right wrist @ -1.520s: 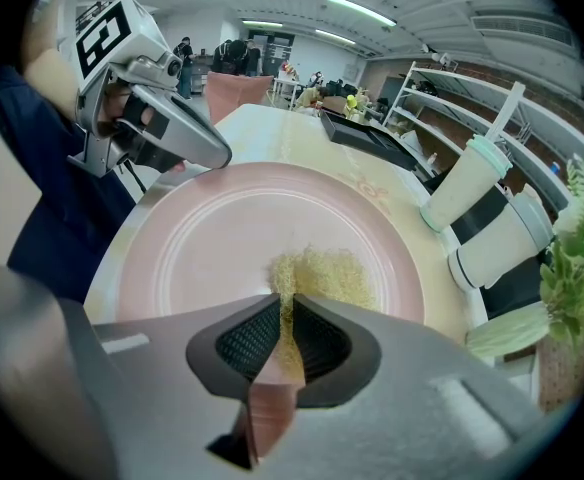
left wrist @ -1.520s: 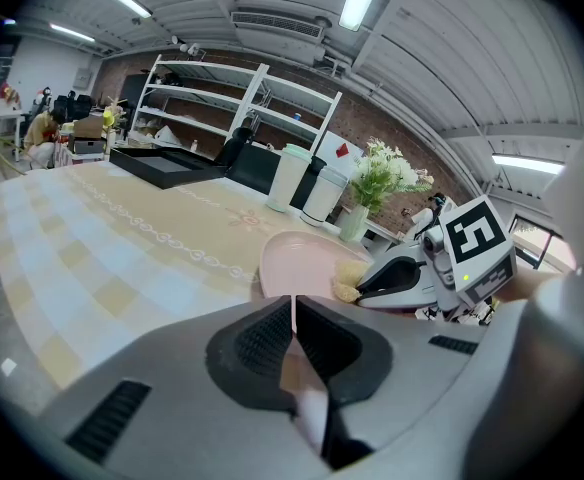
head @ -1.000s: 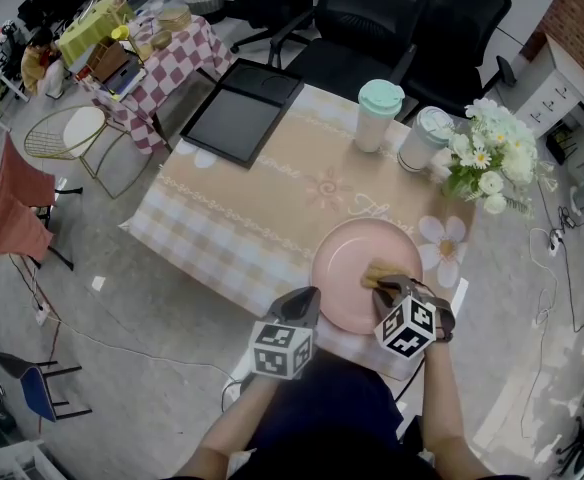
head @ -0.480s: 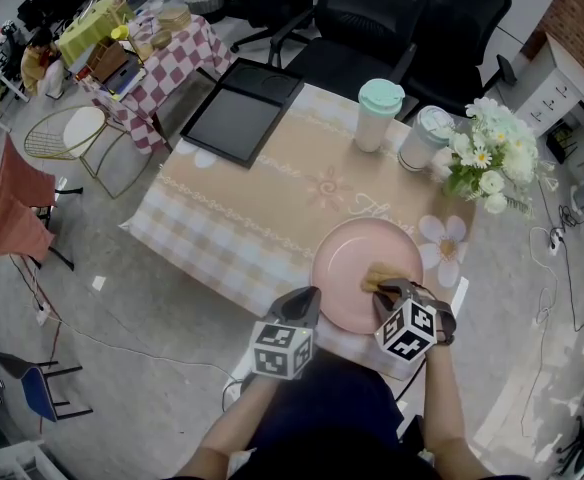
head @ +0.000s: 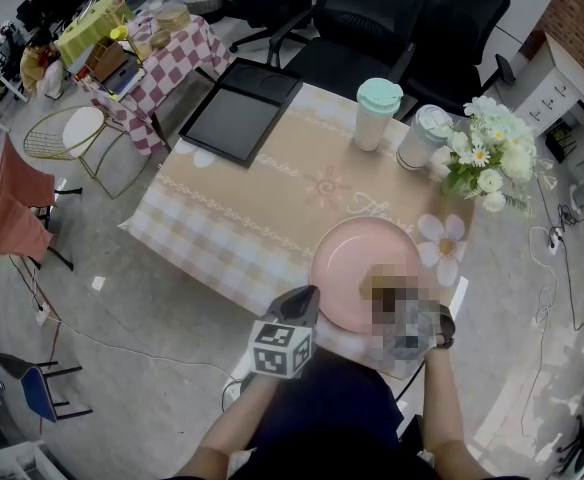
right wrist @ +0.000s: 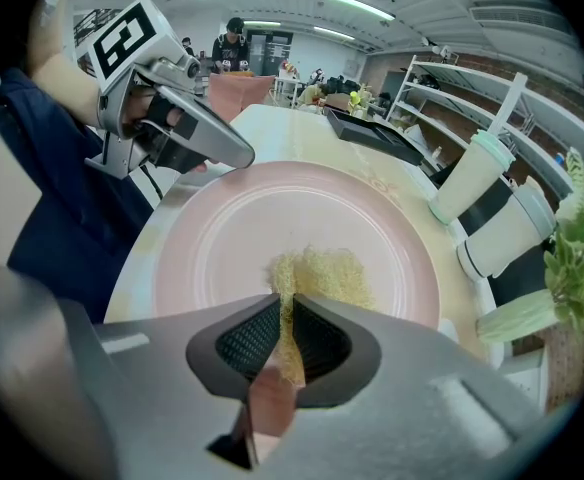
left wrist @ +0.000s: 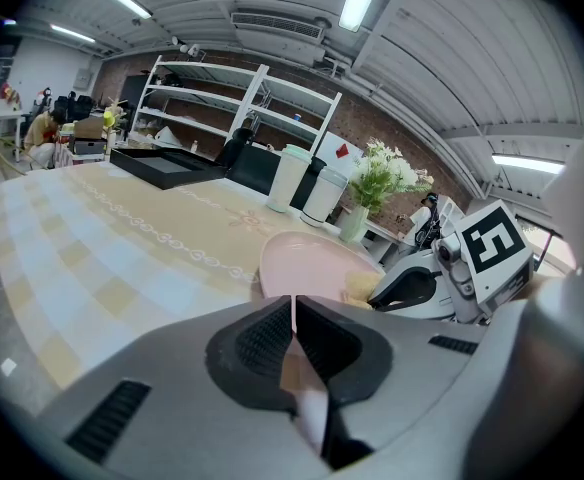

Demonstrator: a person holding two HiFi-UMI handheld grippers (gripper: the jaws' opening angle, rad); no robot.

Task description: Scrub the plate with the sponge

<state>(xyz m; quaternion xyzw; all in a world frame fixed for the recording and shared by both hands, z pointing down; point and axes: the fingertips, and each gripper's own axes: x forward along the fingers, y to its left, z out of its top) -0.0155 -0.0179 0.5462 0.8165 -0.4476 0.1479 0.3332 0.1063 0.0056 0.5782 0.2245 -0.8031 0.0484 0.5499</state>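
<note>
A pink plate (head: 357, 258) lies at the near right of the table, also seen as the plate (right wrist: 302, 228) and the plate (left wrist: 307, 266). A yellow sponge (right wrist: 319, 273) rests on its middle. My right gripper (right wrist: 287, 306) is shut on the sponge's near edge and presses it onto the plate. In the head view this gripper (head: 404, 318) is under a mosaic patch. My left gripper (left wrist: 294, 303) is shut, its tips at the plate's near left rim (head: 314, 286). Whether it pinches the rim is hidden.
A mint-lidded cup (head: 378, 114), a second lidded cup (head: 419, 138) and a vase of white flowers (head: 489, 158) stand at the far right. A black tray (head: 242, 110) lies at the far left. Office chairs (head: 372, 18) stand behind the table.
My right gripper has slid the sponge slightly toward the near side of the plate. My left gripper has stayed where it was.
</note>
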